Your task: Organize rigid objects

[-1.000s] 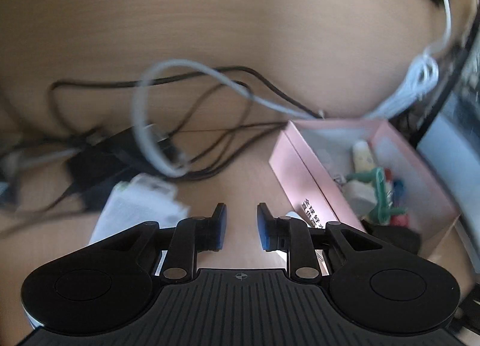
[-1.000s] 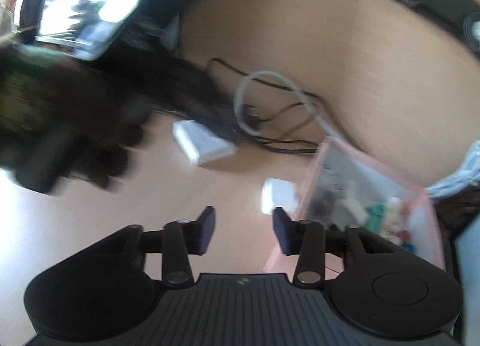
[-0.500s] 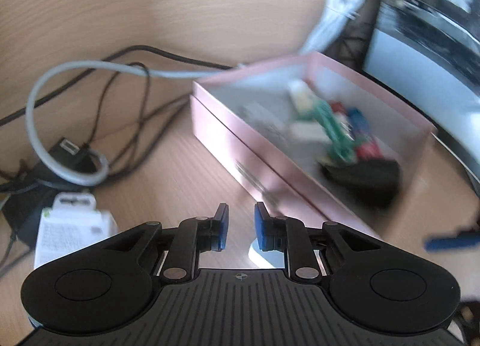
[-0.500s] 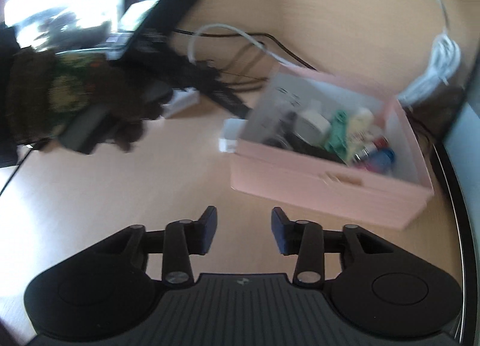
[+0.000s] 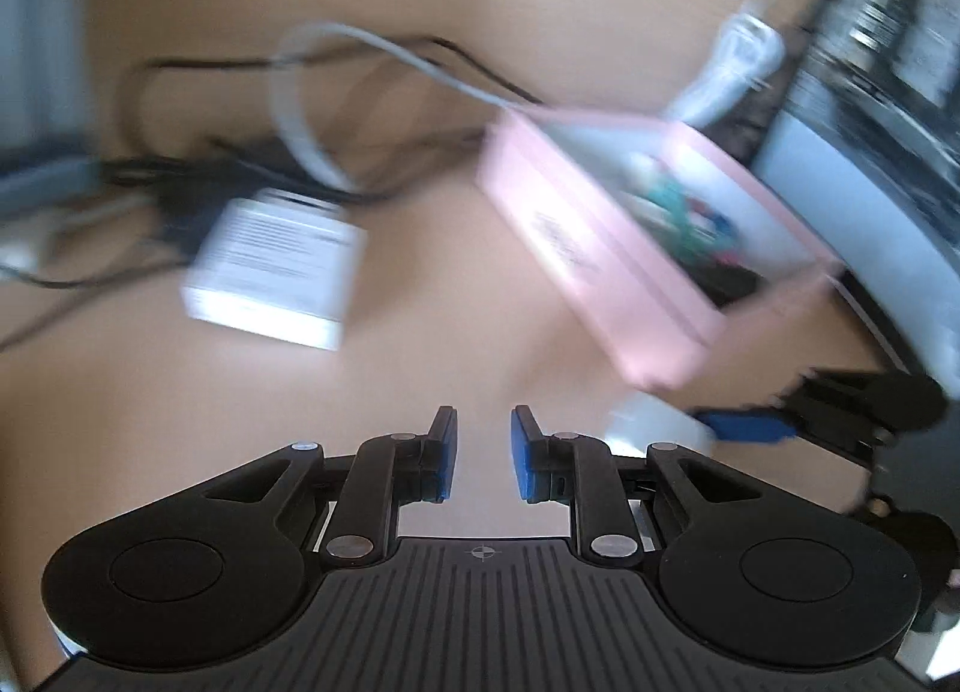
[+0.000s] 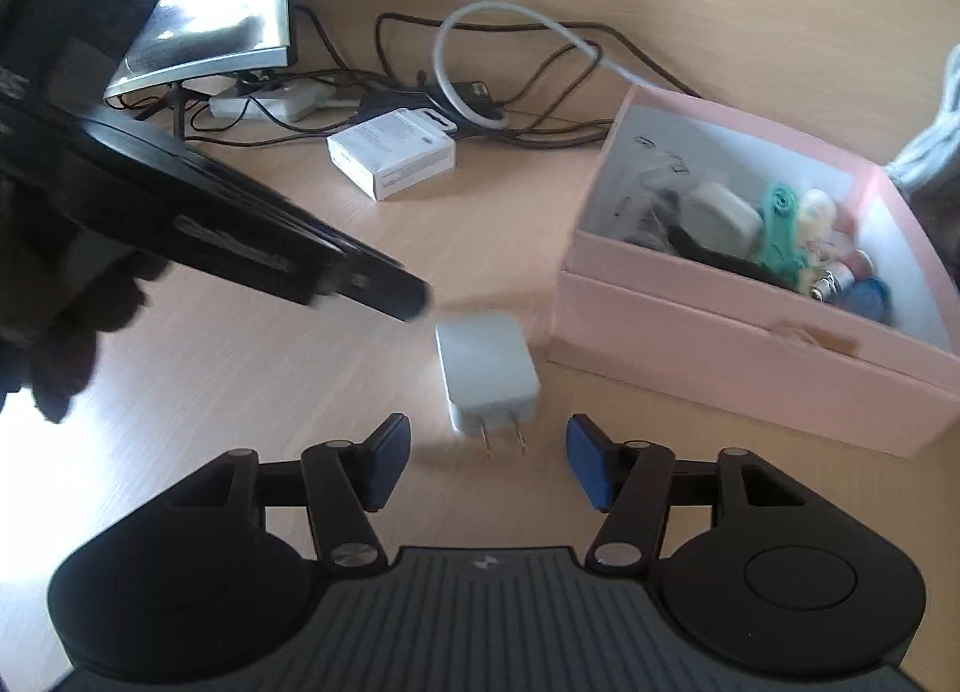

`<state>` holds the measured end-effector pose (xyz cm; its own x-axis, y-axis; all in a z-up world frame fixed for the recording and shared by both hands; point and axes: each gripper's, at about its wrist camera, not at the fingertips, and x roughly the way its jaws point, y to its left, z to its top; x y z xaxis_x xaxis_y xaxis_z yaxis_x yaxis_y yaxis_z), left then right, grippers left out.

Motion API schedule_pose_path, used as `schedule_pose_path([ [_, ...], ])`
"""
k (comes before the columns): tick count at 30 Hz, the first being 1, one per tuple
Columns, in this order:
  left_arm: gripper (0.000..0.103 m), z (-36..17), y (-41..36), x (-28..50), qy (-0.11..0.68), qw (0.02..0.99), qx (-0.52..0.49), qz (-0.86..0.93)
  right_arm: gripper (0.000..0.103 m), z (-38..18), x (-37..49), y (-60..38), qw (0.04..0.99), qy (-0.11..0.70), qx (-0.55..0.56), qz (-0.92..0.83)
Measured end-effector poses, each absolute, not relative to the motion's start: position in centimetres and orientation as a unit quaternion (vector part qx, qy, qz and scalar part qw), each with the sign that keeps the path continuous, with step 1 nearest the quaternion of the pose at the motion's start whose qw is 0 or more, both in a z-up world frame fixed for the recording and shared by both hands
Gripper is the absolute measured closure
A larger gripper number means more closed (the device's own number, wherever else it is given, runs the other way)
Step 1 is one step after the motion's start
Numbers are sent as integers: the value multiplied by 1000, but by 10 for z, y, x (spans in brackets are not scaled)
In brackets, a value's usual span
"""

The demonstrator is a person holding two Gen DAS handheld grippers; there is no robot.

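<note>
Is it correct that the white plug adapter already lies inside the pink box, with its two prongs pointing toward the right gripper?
Not quite. In the right wrist view the white plug adapter lies on the table beside the pink box, not inside. Its prongs do point toward the right gripper.

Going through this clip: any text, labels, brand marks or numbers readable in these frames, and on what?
Nothing can be read for certain.
White carton: printed lines on top and side, too small to read.
Pink box: dark handwritten marks on its inner wall, illegible; print on its outer side is motion-blurred in the left wrist view.
Charger plug: no marking visible.
</note>
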<state>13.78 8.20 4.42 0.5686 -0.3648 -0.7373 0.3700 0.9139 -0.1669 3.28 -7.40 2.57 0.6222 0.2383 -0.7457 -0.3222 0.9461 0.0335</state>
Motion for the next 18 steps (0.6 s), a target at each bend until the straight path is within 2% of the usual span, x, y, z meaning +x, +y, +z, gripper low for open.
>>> schedule_pose_path([
  [3,81,51,106,147,403,904,-13,-141,44,24,41,-66,903,392,-61,168],
  [4,81,54,114,152,397,910,-18,-118,48,24,42,-64,903,389,-59,173],
  [7,81,60,124,167,383,920,-13,-76,70,23,46,-60,906,378,-64,180],
  [12,81,61,127,199,365,930,3,-36,71,23,48,-63,908,377,-56,176],
  [18,81,50,132,236,367,929,-42,-3,71,26,31,-89,908,390,-56,143],
])
